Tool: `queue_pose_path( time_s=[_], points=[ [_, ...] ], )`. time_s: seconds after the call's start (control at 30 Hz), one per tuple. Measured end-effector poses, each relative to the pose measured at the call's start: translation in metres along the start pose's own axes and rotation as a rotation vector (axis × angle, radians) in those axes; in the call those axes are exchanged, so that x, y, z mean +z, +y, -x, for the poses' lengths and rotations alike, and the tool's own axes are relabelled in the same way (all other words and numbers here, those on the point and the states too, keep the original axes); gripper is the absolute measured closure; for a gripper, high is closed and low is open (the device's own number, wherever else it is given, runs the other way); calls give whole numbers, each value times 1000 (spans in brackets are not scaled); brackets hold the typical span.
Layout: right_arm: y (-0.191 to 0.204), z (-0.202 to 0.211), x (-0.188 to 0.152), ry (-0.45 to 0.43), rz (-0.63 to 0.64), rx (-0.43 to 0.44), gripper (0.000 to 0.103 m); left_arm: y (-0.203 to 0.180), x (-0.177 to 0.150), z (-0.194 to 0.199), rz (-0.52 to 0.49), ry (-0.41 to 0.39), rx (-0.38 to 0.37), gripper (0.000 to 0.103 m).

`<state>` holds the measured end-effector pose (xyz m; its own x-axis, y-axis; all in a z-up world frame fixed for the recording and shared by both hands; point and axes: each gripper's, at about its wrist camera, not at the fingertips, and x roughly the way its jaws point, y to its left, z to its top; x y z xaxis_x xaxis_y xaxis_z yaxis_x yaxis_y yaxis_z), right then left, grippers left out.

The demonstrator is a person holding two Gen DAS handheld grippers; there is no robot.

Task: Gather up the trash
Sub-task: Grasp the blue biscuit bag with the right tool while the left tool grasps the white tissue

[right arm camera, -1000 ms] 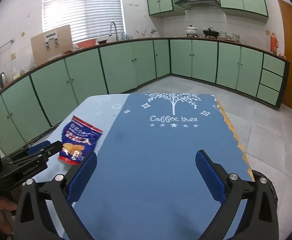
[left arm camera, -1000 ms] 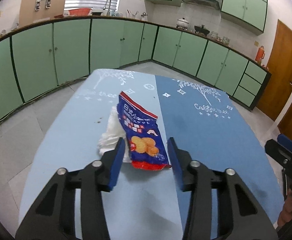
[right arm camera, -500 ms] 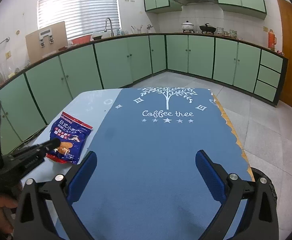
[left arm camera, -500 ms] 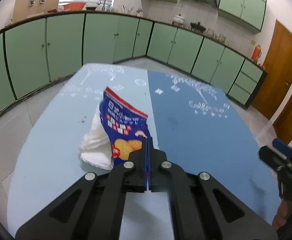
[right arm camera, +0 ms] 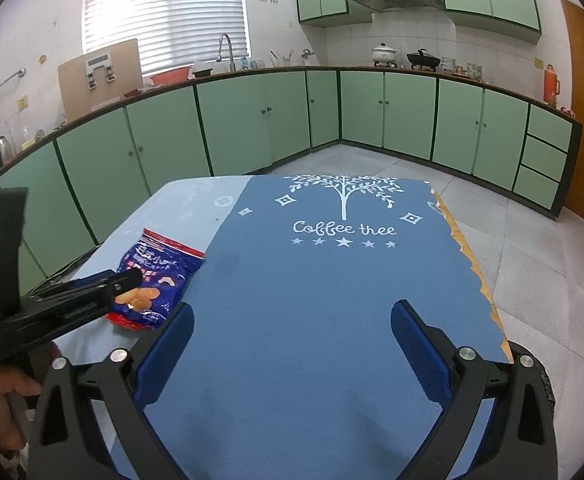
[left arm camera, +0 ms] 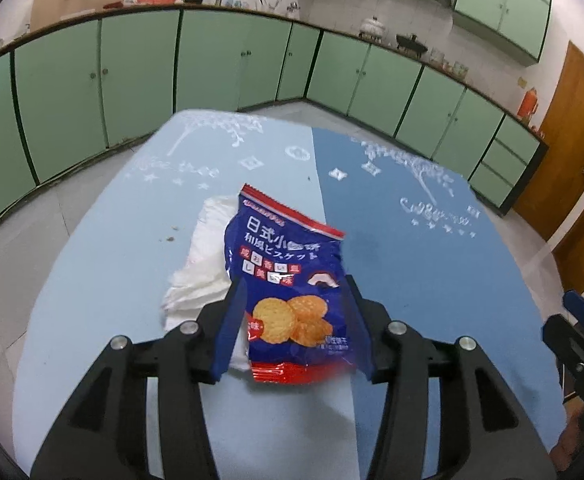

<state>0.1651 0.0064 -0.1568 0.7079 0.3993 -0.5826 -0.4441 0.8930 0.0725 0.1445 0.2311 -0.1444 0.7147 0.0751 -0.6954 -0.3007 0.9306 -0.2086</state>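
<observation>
Left gripper (left arm camera: 292, 320) jaws parted, straddling biscuit packet (left arm camera: 288, 284); packet's long axis runs straight ahead; right gripper (right arm camera: 292, 356) wide open, farther.

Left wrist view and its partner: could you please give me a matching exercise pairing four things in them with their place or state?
Things:
1. snack bag
2. white tissue
3. left gripper
4. right gripper

Place or state:
a. open above the bare dark-blue half of the tablecloth
b. on the light-blue half, partly hidden by the bag
c. blue and red, biscuits pictured on it
d. open, one finger on each side of the bag

Pairs: 1-c, 2-b, 3-d, 4-a
</observation>
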Motion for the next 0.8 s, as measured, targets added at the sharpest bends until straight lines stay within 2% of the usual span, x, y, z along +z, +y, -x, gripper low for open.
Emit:
queue_pose_path(
  time_s=[0.07, 0.13, 0.2, 0.33, 0.47, 0.63, 0.73, 0.8],
  points=[
    [-3, -2, 0, 3, -6, -2, 6, -2, 1, -7, 7, 17, -8, 57],
    [-5, -3, -1, 5, -11, -4, 6, -6, 0, -11, 1, 30, -13, 63],
    [-8, -5, -1, 8, -16, -9, 6, -12, -2, -17, -17, 52, -25, 101],
    [-13, -8, -2, 14, -29, -10, 6, -23, -8, -21, -30, 64, -70, 103],
    [-10, -13, -1, 28, -25, 11, 6, -19, -6, -3, -14, 24, -91, 103],
    [18, -23, 5, 28, 5, 81, 6, 16, 0, 24, -13, -36, -14, 100],
    [43, -33, 8, 34, 23, 132, 6, 41, 0, 26, 2, -37, 55, 99],
    [65, -43, 9, 43, 50, 155, 6, 56, -1, 25, 33, -28, 68, 99]
  ],
)
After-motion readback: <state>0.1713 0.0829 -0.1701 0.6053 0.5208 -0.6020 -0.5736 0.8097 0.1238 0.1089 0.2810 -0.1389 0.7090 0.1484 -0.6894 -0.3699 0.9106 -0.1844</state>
